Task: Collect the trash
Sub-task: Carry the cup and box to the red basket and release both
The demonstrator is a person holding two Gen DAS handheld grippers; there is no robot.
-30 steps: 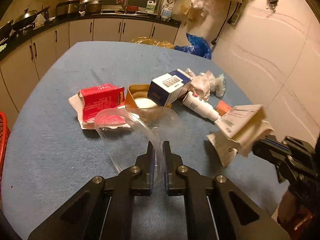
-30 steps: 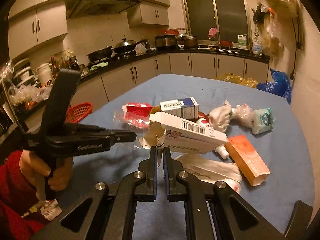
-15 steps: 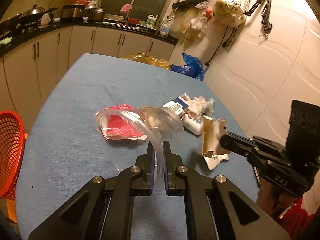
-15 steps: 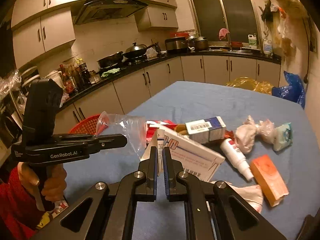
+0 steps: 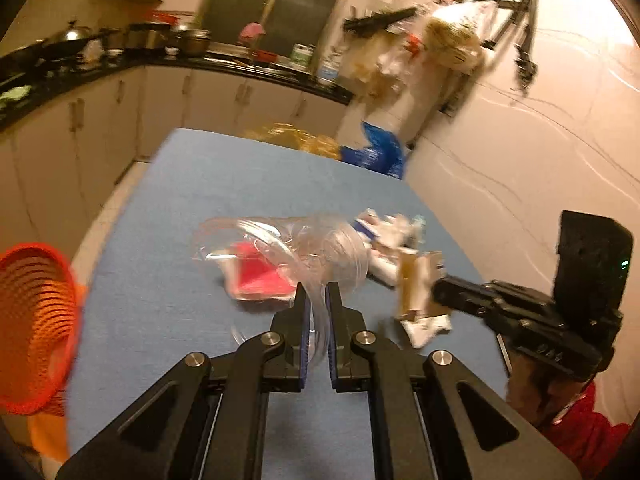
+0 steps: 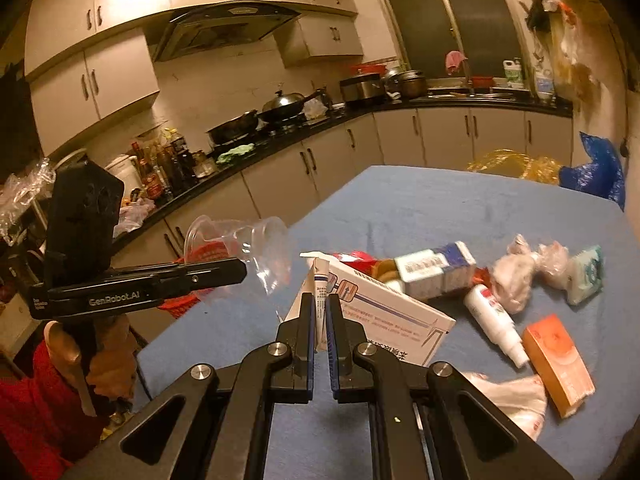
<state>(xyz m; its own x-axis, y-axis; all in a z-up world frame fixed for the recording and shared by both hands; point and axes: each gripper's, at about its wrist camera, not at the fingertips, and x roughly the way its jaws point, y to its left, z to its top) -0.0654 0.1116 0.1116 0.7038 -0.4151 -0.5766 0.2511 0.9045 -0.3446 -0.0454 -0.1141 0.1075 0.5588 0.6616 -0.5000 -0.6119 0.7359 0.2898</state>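
Observation:
My left gripper (image 5: 316, 300) is shut on the rim of a clear plastic cup (image 5: 320, 248) and holds it above the blue table (image 5: 180, 308); the cup also shows in the right wrist view (image 6: 248, 244). My right gripper (image 6: 319, 312) is shut on the flap of a white cardboard box (image 6: 384, 312), lifted off the table; that box shows in the left wrist view (image 5: 418, 292). An orange-red basket (image 5: 32, 328) stands beside the table at the left, partly hidden behind the cup in the right wrist view (image 6: 208, 252).
On the table lie a red packet (image 5: 260, 276), a blue-white box (image 6: 436, 272), a white bottle (image 6: 494, 320), an orange box (image 6: 558, 364), tied plastic bags (image 6: 524, 268), a green-white wipes pack (image 6: 586, 276) and a crumpled wrapper (image 6: 512, 400). Kitchen cabinets (image 6: 280, 184) stand behind.
Both grippers have lifted and pulled back from the trash pile with the cup and the box. The left gripper has swung left, so the basket now looms larger.

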